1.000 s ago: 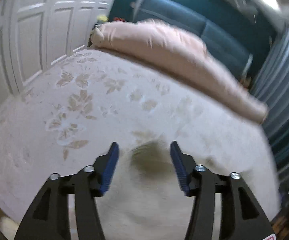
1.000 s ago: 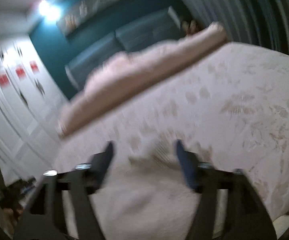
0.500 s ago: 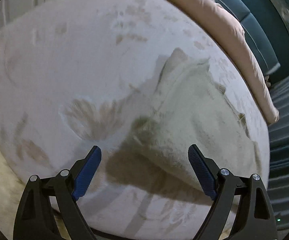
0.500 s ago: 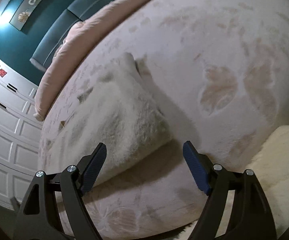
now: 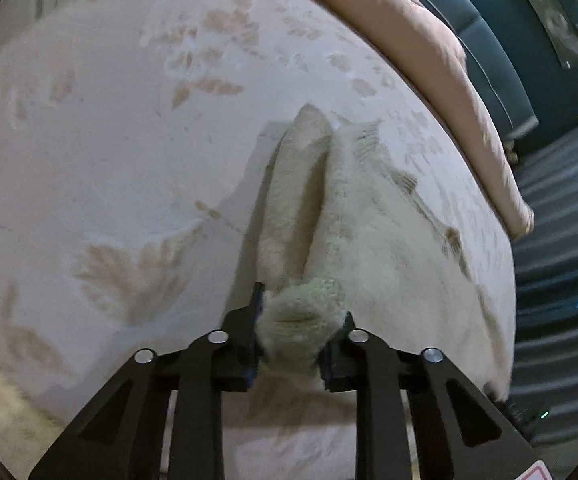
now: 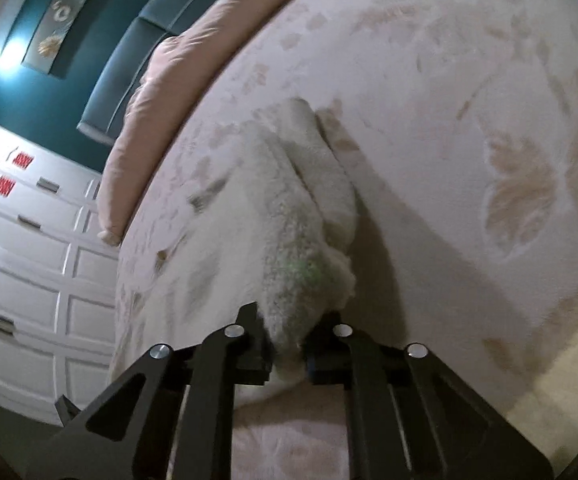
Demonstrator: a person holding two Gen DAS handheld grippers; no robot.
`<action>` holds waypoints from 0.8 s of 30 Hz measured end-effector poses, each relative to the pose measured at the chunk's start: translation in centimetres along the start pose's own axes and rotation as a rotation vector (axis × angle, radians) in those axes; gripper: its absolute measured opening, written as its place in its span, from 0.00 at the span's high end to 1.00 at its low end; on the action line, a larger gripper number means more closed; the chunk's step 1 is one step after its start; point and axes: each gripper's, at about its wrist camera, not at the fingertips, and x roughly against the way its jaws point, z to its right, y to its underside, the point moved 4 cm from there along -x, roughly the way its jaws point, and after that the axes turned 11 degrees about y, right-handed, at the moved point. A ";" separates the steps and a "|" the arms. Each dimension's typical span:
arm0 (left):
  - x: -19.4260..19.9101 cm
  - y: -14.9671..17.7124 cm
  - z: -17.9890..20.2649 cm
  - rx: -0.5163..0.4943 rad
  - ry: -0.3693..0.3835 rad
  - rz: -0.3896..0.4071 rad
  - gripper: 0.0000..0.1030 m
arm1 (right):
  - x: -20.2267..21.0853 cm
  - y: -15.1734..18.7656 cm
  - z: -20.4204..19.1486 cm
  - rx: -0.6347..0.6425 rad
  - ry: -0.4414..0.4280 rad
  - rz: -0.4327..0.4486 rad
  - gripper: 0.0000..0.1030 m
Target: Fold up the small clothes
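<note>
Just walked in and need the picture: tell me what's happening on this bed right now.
A person is folding a small fluffy cream garment on the leaf-patterned bedspread, with a handheld claw in each hand. The left claw is shut on a bunched bit of the garment's near edge, and the right claw is shut on another part of that edge. The rest of the garment trails away across the bed in ridges. A pink duvet lies folded along the far side.

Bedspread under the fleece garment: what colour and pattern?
Pale pinkish cream bedspread with tan leaf prints, clearest in the left wrist view.
</note>
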 end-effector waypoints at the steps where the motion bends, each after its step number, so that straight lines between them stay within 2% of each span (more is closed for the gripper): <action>1: 0.9 0.6 0.1 -0.016 -0.002 -0.012 0.85 | 1.2 0.5 0.1 0.024 -0.002 -0.007 0.91; 3: 2.3 2.1 -0.2 -0.031 -0.014 -0.044 0.86 | 2.6 1.7 0.6 0.069 0.022 -0.024 0.91; 8: 4.9 8.0 -2.7 -0.016 -0.075 -0.148 0.86 | 5.1 7.0 3.8 0.187 0.175 -0.110 0.91; 10: 5.1 9.8 -3.6 -0.017 -0.103 -0.170 0.84 | 5.2 8.4 4.6 0.225 0.233 -0.134 0.86; 12: 5.4 10.2 -3.7 -0.027 -0.118 -0.145 0.82 | 5.6 8.9 5.3 0.240 0.312 -0.121 0.84; 14: 6.6 9.3 -2.8 -0.037 -0.118 -0.097 0.82 | 6.7 8.2 5.5 0.215 0.306 -0.084 0.80; 15: 7.0 8.7 -2.2 -0.046 -0.111 -0.071 0.80 | 7.3 7.6 5.4 0.200 0.295 -0.060 0.73; 16: 7.7 7.6 -1.2 -0.067 -0.104 -0.027 0.70 | 7.9 6.6 4.9 0.191 0.287 -0.020 0.63; 17: 8.0 6.5 -0.4 -0.090 -0.096 0.004 0.63 | 8.3 5.5 4.2 0.198 0.282 0.025 0.58; 18: 8.1 5.4 0.5 -0.110 -0.083 0.031 0.51 | 8.6 4.5 3.5 0.212 0.277 0.070 0.51; 19: 7.9 4.0 1.6 -0.133 -0.072 0.062 0.43 | 8.6 2.9 2.1 0.237 0.269 0.128 0.50; 20: 7.5 2.9 2.4 -0.141 -0.065 0.083 0.42 | 8.4 2.1 1.3 0.250 0.262 0.150 0.49; 21: 6.9 1.8 3.4 -0.153 -0.044 0.097 0.40 | 8.0 1.1 0.4 0.266 0.249 0.171 0.42; 22: 5.9 0.6 4.5 -0.177 -0.026 0.102 0.31 | 7.0 0.0 -1.1 0.293 0.229 0.186 0.36; 24: 3.9 -0.6 5.7 -0.201 -0.029 0.110 0.17 | 4.9 -1.3 -2.7 0.331 0.215 0.196 0.34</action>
